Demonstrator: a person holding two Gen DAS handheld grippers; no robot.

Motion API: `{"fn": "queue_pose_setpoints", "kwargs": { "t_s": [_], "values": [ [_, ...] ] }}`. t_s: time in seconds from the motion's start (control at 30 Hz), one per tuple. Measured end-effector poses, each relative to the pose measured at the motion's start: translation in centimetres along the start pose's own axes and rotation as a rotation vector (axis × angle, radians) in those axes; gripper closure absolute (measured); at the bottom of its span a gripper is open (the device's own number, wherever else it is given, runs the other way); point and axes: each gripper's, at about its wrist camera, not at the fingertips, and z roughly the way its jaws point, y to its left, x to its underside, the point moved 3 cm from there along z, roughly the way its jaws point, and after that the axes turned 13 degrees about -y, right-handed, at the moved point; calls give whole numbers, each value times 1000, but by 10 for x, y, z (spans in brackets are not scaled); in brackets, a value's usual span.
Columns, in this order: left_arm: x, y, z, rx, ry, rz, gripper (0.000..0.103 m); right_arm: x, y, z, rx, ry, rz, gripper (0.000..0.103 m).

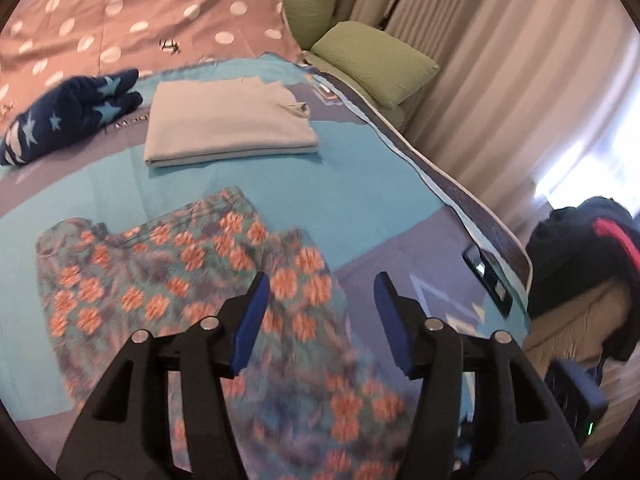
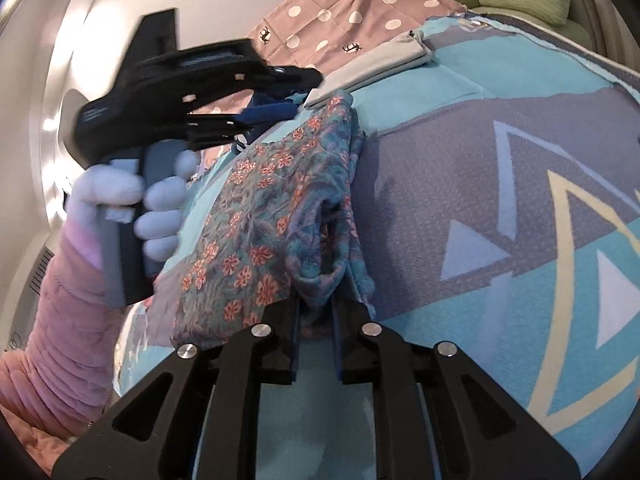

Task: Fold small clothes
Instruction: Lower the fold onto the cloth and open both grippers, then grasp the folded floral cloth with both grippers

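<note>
Left gripper (image 1: 318,292): jaws wide, nothing between the blue pads (image 1: 250,320). It sits above the floral garment (image 1: 192,276), no contact visible. Lower part of that view is motion-blurred.

Right gripper (image 2: 316,320): jaws narrow, pinching a bunched fold of the floral garment (image 2: 280,216) at bottom centre of the right wrist view. Pads mostly hidden by cloth, but fabric goes in between them and looks gripped.

Floral garment: lies on the blanket (image 1: 360,184), lower left to bottom centre in the left wrist view, partly folded over itself. In the right wrist view it runs from the jaws up toward frame centre, right edge doubled into a ridge.

Also in the right wrist view, upper left: the left gripper (image 2: 280,106) seen side-on, held by a gloved hand (image 2: 156,204) with a pink sleeve (image 2: 60,320). Its tips are just above the garment's far end, blurred.

Other items on the blanket:
- folded grey shirt (image 1: 228,120), upper centre of the left wrist view, flat, well apart from the floral piece
- navy star-print piece (image 1: 68,116), upper left, crumpled, just beside the shirt
- phone (image 1: 486,276) near the blanket's right edge

Behind: polka-dot quilt (image 1: 132,12), green pillows (image 1: 372,64), curtain (image 1: 500,60).
</note>
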Motion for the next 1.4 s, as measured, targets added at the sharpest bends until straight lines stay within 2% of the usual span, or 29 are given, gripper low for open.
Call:
{"fn": "queue_pose_setpoints", "kwargs": {
  "t_s": [0.07,0.17,0.23,0.33,0.4,0.47,0.53,0.67,0.83,1.1,1.2,1.27,1.4],
  "values": [
    [13,0,-17,-11,-6,32,46,1,0,-1,-5,5,-2,84],
    [39,9,-51,-45,-21,60,44,2,-1,-2,-5,12,2,82],
    [59,17,-74,-70,-29,61,44,2,-3,-4,-3,12,12,82],
    [88,32,-104,-121,-27,57,43,-3,-9,-3,-12,15,53,74],
    [108,36,-120,-138,-16,49,43,-6,-10,-2,-11,15,58,74],
    [124,35,-131,-149,-5,59,43,-8,-9,-3,6,9,37,74],
    [144,32,-140,-167,9,87,38,-8,-7,-3,21,7,24,74],
    [172,34,-142,-199,28,95,37,-10,-10,-5,76,-7,20,72],
    [180,52,-139,-270,4,41,38,-11,-12,-8,119,-17,28,71],
    [181,54,-146,-275,-28,28,38,-22,-1,-23,173,-90,-12,71],
    [183,55,-145,-269,-32,19,38,-31,4,-27,159,-127,-3,81],
    [183,56,-144,-271,-36,16,38,-35,12,-28,146,-138,-34,82],
    [188,67,-141,-302,-24,-3,35,-34,32,-14,55,-120,-96,82]
  ]
}}
